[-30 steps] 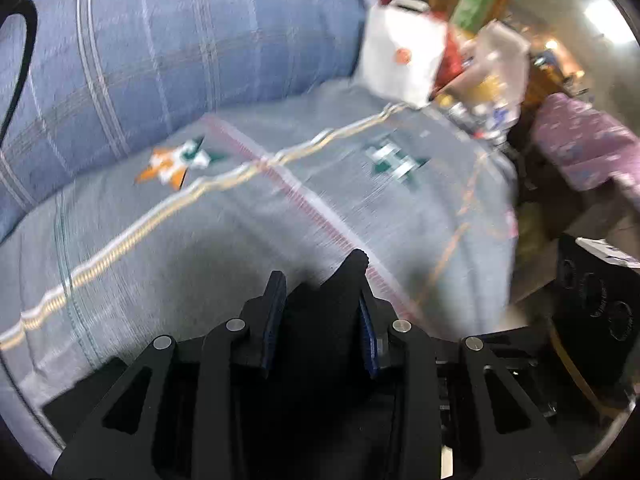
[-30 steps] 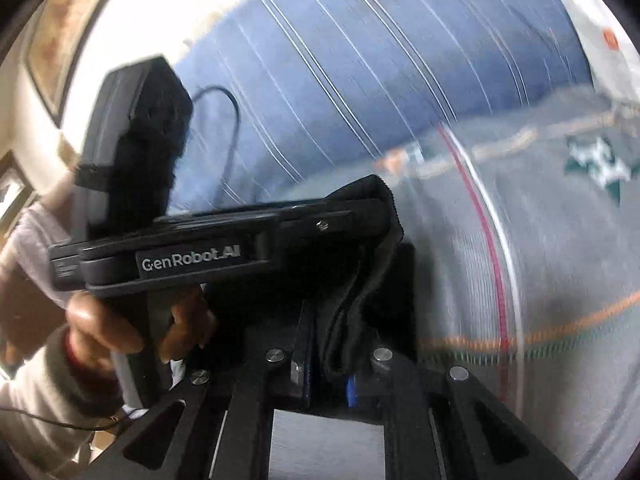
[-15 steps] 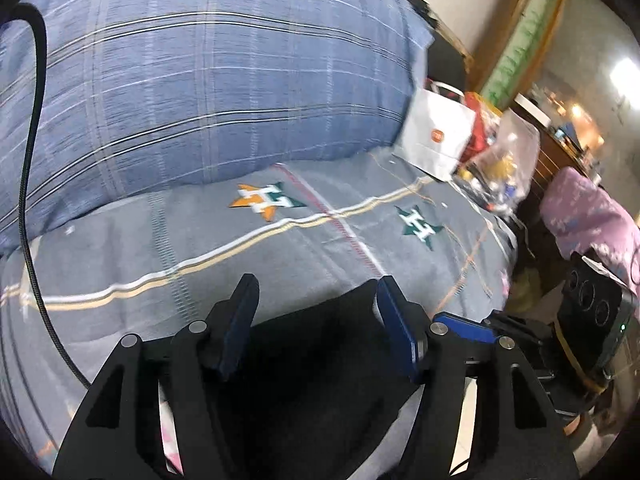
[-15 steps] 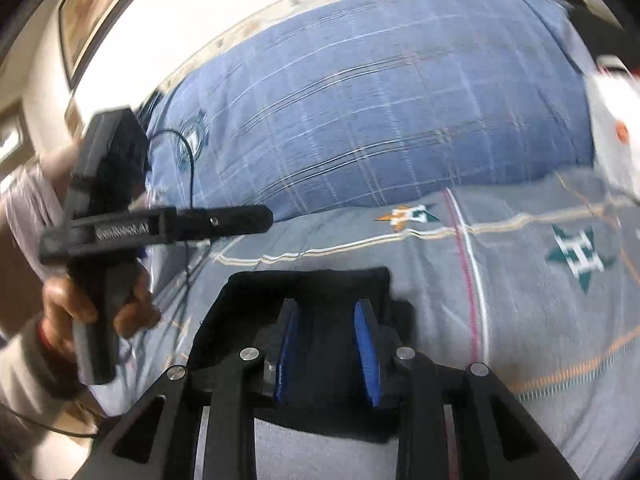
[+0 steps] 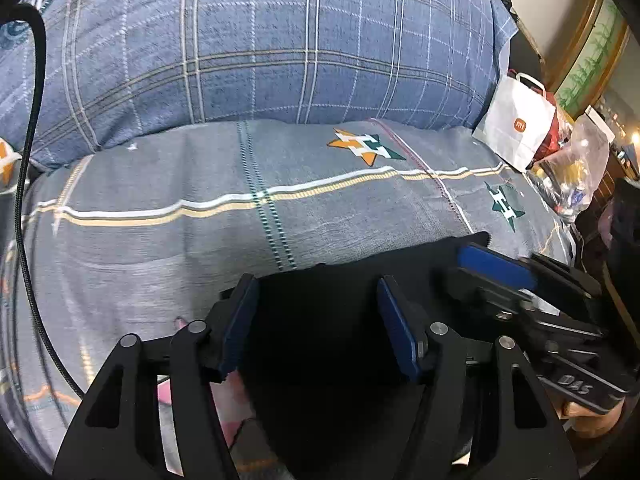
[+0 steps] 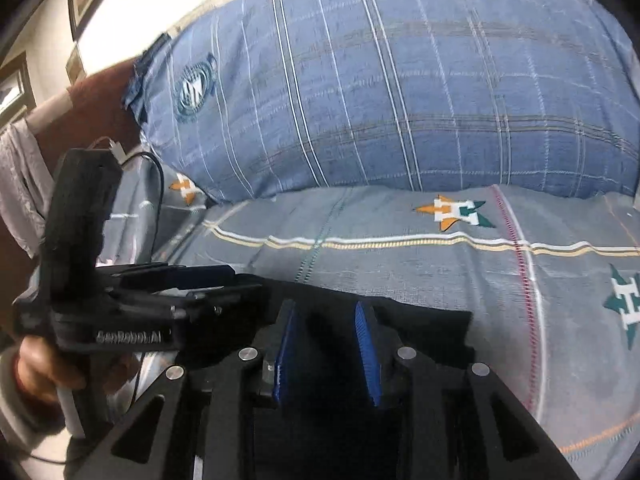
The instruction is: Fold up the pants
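The black pants (image 5: 332, 344) lie folded flat on the grey bedsheet (image 5: 160, 240), just under both grippers; they also show in the right wrist view (image 6: 424, 328). My left gripper (image 5: 316, 304) is open, its blue pads spread wide above the cloth, holding nothing. My right gripper (image 6: 326, 328) is open with a narrower gap, over the same dark fabric. The right gripper shows at the right of the left wrist view (image 5: 520, 292). The left gripper, held in a hand, shows at the left of the right wrist view (image 6: 120, 300).
A big blue plaid pillow (image 5: 280, 40) lies across the back of the bed. A white paper bag (image 5: 516, 132) and a clear plastic bag (image 5: 576, 168) stand at the far right edge. A black cable (image 5: 28, 160) hangs at the left.
Both grippers were shut on the black pants a second ago; they have opened and let the cloth down flat on the sheet. The views have steadied and tilted toward the pillow.
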Tool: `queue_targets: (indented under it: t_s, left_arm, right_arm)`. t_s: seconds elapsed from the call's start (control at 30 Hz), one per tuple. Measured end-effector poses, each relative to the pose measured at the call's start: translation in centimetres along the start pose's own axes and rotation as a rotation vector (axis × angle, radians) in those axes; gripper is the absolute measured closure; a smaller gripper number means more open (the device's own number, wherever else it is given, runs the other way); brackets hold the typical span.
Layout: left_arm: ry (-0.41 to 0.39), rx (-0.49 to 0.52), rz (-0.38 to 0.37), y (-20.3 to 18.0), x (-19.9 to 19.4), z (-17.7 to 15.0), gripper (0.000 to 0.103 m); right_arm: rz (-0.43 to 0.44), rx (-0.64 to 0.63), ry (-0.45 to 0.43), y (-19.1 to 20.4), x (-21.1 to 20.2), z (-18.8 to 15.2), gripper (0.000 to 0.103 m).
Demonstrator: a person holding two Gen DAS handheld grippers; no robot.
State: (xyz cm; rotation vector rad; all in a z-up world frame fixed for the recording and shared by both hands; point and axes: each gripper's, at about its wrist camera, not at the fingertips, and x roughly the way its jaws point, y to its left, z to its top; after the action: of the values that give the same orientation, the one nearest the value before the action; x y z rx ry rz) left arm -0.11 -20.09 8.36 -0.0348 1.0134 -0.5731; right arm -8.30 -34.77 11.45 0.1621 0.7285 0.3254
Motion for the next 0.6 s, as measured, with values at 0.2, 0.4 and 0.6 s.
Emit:
queue_targets:
  t_s: [0.2,0.4,0.6]
  left_arm:
    - [0.004,0.060,0.000,-1.7,2.3,-0.1,0.035]
    - [-0.015,0.060,-0.006,-2.1,2.1,-0.3,0.034]
    - [-0.023,0.043,-0.011,-1.9,1.5,-0.7,0.034]
  right_arm:
    - [-0.139,0.031,0.075,-2.0,1.3,-1.4,0.074]
    - [-0.077,0.117,0.028,-3.9,-3.1,-2.7,0.073]
    - [0.028,0.245,0.031,-6.1,-7.8,-6.6,0.061]
